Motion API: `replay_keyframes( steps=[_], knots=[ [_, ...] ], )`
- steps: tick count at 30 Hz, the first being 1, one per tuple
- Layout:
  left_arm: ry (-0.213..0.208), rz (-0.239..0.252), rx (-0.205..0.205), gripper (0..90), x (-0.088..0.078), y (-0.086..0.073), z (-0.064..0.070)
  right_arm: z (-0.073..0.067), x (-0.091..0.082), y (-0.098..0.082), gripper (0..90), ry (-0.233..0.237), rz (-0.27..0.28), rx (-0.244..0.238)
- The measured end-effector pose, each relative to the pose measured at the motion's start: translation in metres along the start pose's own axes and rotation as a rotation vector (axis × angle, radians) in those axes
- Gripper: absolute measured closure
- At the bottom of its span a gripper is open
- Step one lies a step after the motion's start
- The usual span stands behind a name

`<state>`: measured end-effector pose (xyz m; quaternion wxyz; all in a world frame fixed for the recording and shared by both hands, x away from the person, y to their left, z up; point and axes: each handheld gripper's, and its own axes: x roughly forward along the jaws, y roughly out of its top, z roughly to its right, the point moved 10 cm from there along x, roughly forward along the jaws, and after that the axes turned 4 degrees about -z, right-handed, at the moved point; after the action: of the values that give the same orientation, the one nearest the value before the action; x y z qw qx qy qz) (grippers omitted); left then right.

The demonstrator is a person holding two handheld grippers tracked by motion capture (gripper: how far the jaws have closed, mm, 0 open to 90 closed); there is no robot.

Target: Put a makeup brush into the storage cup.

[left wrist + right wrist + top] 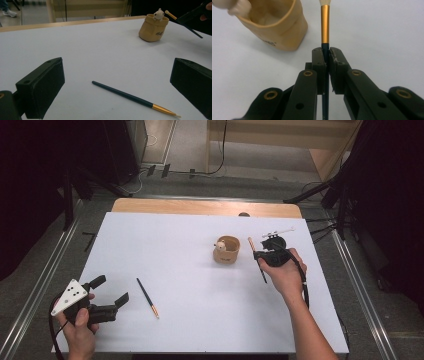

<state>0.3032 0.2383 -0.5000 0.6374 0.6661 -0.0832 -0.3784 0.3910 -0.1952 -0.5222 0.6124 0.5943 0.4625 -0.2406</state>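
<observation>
A tan pot (226, 251) with a small white figure on its rim stands right of the table's middle. Just right of it my right gripper (257, 254) is shut on a dark brush (261, 269), tilted, gold ferrule and pale tip toward the pot. In the right gripper view the jaws of the gripper (326, 52) clamp the handle below the ferrule (325, 23), the pot (277, 27) close at the left. A second dark brush (148, 298) lies flat near the front. My left gripper (111, 289) is open just left of it, the brush (132, 97) between and beyond its jaws.
White sheet (170, 245) covers the table, with a wooden strip (200, 207) at the far edge. The pot (153, 28) and the other gripper's held brush (186, 25) appear far off in the left gripper view. Dark stands and cables surround the table.
</observation>
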Motion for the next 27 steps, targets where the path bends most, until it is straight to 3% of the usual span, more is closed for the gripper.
replay_keyframes(
  steps=[8, 10, 13, 18, 23, 27],
  knots=[
    [-0.002, -0.001, 0.0, 0.3, 0.0, 0.0, 0.0, -0.005, -0.014, 0.01, 84.7, 0.025, 0.111, 0.009],
    [-0.002, -0.002, 0.001, 0.3, 0.0, 0.0, 0.0, -0.007, -0.02, 0.014, 84.7, 0.033, 0.164, 0.019],
    [-0.002, 0.0, 0.001, 0.3, 0.0, 0.0, 0.001, -0.009, -0.023, 0.017, 84.7, 0.043, 0.192, 0.02],
    [-0.001, -0.003, 0.0, 0.3, 0.0, -0.001, 0.0, -0.01, -0.028, 0.021, 84.7, 0.035, 0.248, 0.015],
    [-0.002, -0.001, -0.003, 0.3, 0.0, -0.001, 0.0, -0.013, -0.039, 0.027, 84.7, 0.036, 0.359, 0.018],
    [-0.003, -0.002, 0.001, 0.3, 0.001, -0.001, 0.0, -0.014, -0.042, 0.029, 84.8, 0.025, 0.404, 0.011]
  ],
)
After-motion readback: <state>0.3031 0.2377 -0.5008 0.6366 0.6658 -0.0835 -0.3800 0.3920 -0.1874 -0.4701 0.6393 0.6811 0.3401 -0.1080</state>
